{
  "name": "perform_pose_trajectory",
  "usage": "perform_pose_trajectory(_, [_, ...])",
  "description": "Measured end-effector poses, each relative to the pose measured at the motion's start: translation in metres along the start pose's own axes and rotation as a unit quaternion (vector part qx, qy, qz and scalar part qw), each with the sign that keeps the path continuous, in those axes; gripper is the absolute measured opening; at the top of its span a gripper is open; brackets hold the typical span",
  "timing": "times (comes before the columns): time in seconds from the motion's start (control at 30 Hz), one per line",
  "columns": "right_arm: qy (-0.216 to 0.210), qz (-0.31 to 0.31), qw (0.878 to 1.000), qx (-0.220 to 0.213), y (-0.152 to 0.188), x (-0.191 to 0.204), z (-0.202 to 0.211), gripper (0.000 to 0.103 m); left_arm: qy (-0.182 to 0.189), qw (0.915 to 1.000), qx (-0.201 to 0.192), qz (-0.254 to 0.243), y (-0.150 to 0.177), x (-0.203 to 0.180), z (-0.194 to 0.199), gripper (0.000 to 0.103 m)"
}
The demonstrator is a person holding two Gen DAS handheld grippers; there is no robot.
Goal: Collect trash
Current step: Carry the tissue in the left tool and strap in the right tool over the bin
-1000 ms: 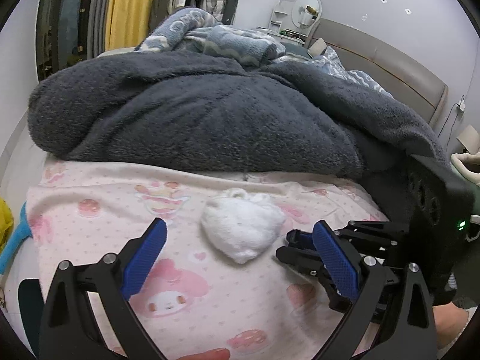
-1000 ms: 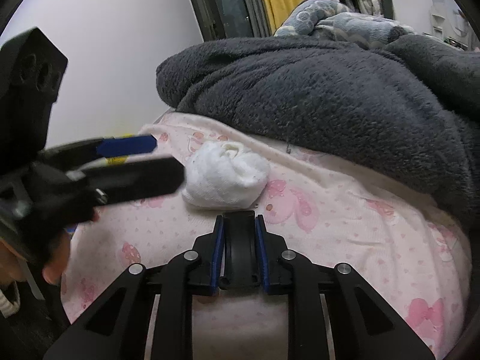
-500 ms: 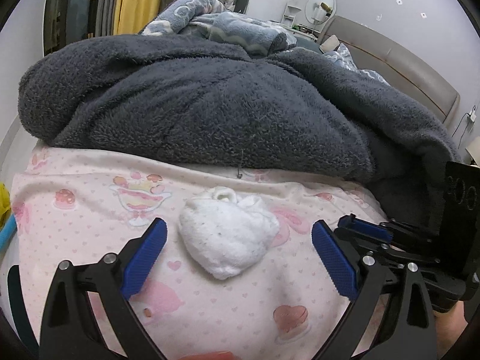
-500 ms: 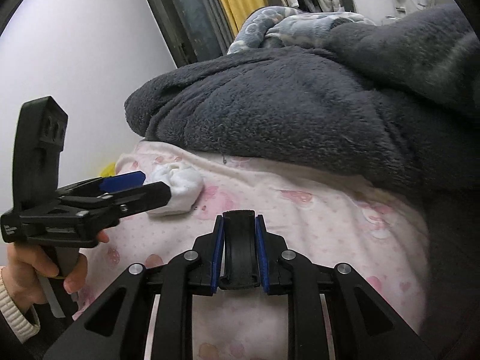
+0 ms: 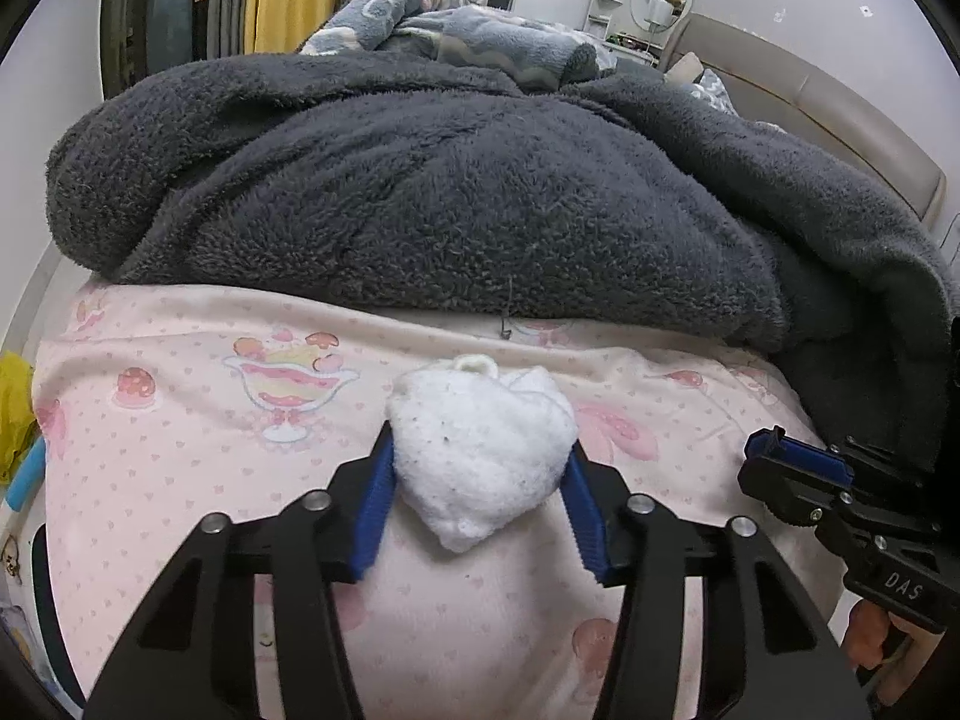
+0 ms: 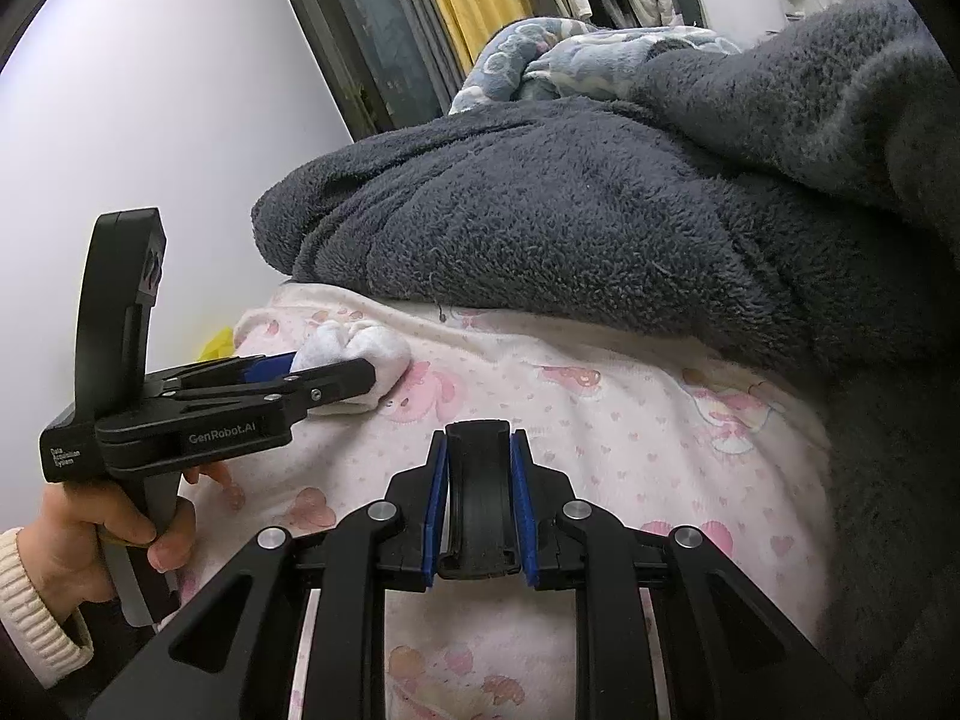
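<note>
A white crumpled wad (image 5: pixel 480 450) lies on the pink cartoon-print sheet (image 5: pixel 180 450), just in front of the grey blanket. My left gripper (image 5: pixel 479 457) has the wad between its blue pads (image 5: pixel 373 501). The jaws are closing and both pads touch its sides. The right wrist view shows that same left gripper (image 6: pixel 336 369), in a person's hand (image 6: pixel 120 534), nipping the wad (image 6: pixel 378 348) from the left. My right gripper (image 6: pixel 480 444) is shut on a narrow black curved piece (image 6: pixel 480 492) and hovers over the sheet, apart from the wad. It also shows at the right edge as the right gripper (image 5: pixel 774 468).
A thick dark grey fleece blanket (image 5: pixel 420 192) is heaped across the bed right behind the wad. A blue-grey patterned blanket (image 5: pixel 456 24) lies beyond it. Something yellow (image 5: pixel 15 402) sits off the bed's left edge. A beige headboard (image 5: pixel 840 114) runs along the right.
The left jaws went from wide open to closed against the wad, after the gripper came forward and down around it. The right gripper drew away to the right.
</note>
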State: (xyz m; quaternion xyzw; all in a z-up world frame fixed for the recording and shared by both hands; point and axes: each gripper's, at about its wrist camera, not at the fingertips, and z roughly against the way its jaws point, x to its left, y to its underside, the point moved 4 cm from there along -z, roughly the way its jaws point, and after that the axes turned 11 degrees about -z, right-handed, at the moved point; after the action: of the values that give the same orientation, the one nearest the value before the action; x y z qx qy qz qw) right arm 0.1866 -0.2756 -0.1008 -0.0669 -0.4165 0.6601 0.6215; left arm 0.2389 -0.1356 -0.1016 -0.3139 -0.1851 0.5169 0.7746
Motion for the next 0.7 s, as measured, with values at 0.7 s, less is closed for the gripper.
perform_pose_trajectory(0.7, [-0.004, -0.014, 1.000, -0.016, 0.005, 0.051, 0.030, 0.020, 0.013, 0.9991, -0.034, -0.023, 0.026, 0.006, 0.065, 0.053])
